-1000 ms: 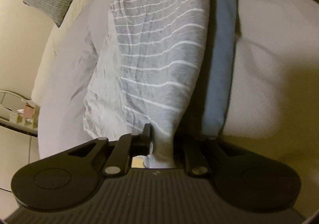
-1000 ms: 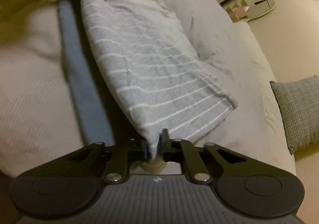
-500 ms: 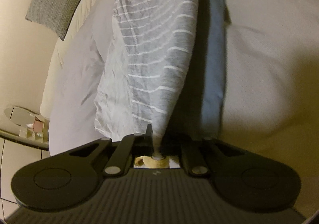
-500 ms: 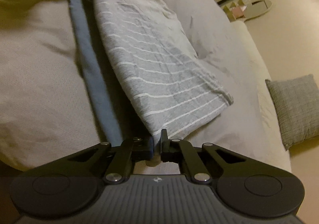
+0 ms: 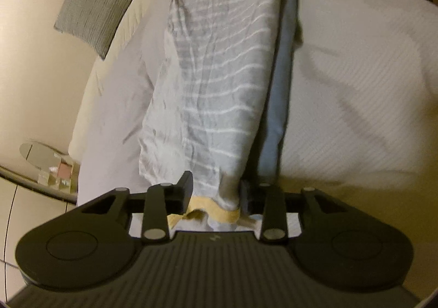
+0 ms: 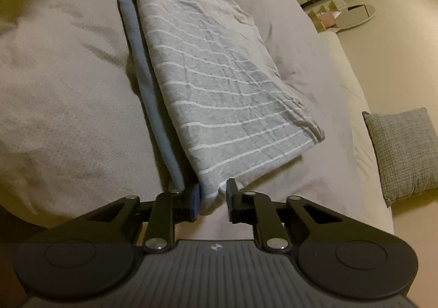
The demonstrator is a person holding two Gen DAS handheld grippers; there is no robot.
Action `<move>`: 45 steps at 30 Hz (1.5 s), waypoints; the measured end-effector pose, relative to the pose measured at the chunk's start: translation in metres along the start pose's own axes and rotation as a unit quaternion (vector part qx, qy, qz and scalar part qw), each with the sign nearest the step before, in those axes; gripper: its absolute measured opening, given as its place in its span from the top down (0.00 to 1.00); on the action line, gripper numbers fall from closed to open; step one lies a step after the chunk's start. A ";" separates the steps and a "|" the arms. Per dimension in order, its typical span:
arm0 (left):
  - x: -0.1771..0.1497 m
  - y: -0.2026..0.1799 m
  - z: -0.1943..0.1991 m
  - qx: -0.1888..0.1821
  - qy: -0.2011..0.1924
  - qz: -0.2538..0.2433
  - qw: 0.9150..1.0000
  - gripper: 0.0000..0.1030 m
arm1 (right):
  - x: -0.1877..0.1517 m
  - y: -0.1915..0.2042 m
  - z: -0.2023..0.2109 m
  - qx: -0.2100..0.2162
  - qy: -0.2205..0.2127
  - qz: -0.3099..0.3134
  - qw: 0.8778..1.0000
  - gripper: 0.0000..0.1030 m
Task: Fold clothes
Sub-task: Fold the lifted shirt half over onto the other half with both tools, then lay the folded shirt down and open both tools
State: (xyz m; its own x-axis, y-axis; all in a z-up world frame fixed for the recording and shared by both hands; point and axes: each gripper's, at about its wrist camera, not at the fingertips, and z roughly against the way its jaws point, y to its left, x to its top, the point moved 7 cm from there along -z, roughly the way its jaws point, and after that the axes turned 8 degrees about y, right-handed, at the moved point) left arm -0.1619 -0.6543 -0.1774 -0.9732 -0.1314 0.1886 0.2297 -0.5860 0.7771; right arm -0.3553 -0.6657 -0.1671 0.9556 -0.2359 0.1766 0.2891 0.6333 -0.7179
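A grey shirt with thin white stripes (image 5: 219, 83) lies folded lengthwise on the sofa, its yellow collar (image 5: 213, 210) at my left gripper's end. It also shows in the right wrist view (image 6: 227, 88). My left gripper (image 5: 216, 193) is open, its fingers either side of the collar end. My right gripper (image 6: 212, 197) is open with the hem corner lying loose between its fingers. A blue strip of cloth (image 6: 153, 83) lies along the shirt's fold, also seen in the left wrist view (image 5: 282, 83).
A cream knitted blanket (image 6: 60, 83) covers the sofa beside the shirt. A grey cushion (image 6: 402, 154) rests at the sofa's end, also in the left wrist view (image 5: 95, 3). A low round table with small boxes (image 6: 345, 13) stands on the floor.
Both grippers have opened and let go of the shirt. The shirt has come down flat onto the sofa, folded lengthwise.
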 end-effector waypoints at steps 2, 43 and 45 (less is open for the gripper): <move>0.000 -0.001 0.006 0.005 -0.006 0.005 1.000 0.94 | -0.002 0.001 0.003 -0.002 -0.005 -0.011 1.000 0.99; -0.010 -0.044 0.044 0.096 0.022 0.116 0.988 0.93 | -0.028 0.028 0.013 -0.106 -0.097 -0.148 0.979 0.81; -0.015 -0.044 0.059 0.089 0.036 0.165 0.982 0.87 | -0.035 0.030 0.023 -0.088 -0.102 -0.177 0.975 0.73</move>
State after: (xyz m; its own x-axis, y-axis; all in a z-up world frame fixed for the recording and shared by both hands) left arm -0.1570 -0.5789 -0.1788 -0.8417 -0.3514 0.4099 0.5246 -0.3531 0.7747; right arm -0.3786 -0.6211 -0.1794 0.7950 -0.2529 0.5514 0.6050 0.3978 -0.6897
